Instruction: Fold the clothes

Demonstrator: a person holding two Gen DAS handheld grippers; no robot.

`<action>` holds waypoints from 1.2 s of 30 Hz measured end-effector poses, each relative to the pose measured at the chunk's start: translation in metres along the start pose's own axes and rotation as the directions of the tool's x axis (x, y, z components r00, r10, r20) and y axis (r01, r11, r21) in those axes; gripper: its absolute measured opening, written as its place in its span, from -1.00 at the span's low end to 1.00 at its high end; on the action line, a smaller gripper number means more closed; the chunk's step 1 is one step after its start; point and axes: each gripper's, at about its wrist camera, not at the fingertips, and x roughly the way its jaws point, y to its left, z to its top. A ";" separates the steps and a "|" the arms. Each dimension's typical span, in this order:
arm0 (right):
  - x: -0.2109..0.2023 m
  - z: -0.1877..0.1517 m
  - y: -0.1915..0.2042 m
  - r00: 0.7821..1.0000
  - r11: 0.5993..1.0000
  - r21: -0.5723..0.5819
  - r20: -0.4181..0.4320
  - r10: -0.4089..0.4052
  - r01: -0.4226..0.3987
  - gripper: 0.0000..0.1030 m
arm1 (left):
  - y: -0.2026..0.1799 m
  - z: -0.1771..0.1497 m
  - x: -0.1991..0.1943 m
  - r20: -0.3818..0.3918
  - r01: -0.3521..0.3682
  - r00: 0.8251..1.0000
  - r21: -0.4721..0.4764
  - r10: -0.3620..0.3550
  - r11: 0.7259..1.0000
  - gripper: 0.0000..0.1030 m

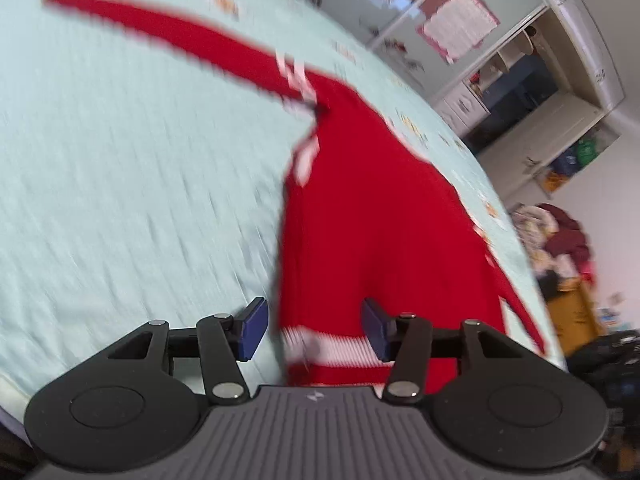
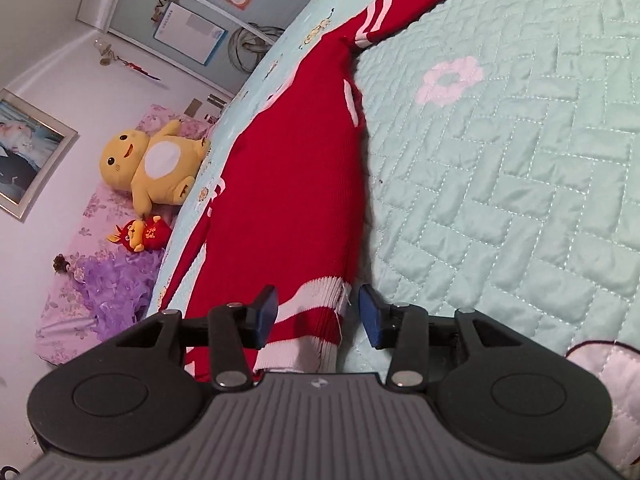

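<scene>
a red knit sweater with white-striped hem and white bands near the shoulders lies spread flat on a pale green quilted bedspread, one long sleeve stretched straight out sideways.

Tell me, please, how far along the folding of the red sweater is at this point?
Early. Done: the red sweater lies spread on the quilted bedspread, one sleeve stretched out. In hand: both open hand-held grippers, left and right, straddle the white-striped hem at its two corners, neither closed on it. Left: every fold; none shows.
</scene>
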 end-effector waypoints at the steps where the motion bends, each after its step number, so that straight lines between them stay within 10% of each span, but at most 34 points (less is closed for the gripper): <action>1: 0.000 0.000 0.000 1.000 1.000 0.007 -0.003 0.004 -0.004 -0.12 | 0.003 -0.001 0.003 -0.022 0.020 1.000 -0.018 -0.020 1.000 0.08; 12: 0.018 0.007 -0.002 0.996 0.995 0.078 -0.058 0.069 -0.064 -0.25 | 0.019 0.005 0.010 -0.082 0.105 0.989 -0.212 -0.124 0.972 -0.01; 15: 0.020 0.006 -0.002 0.997 0.996 0.078 -0.073 0.041 -0.035 -0.78 | 0.015 0.004 0.010 -0.090 0.079 0.991 -0.163 -0.095 0.983 -0.92; 36: -0.008 -0.020 -0.010 0.996 0.995 0.097 -0.076 0.041 -0.034 -0.92 | 0.019 -0.002 -0.029 -0.066 -0.053 0.996 0.073 0.058 0.996 -0.75</action>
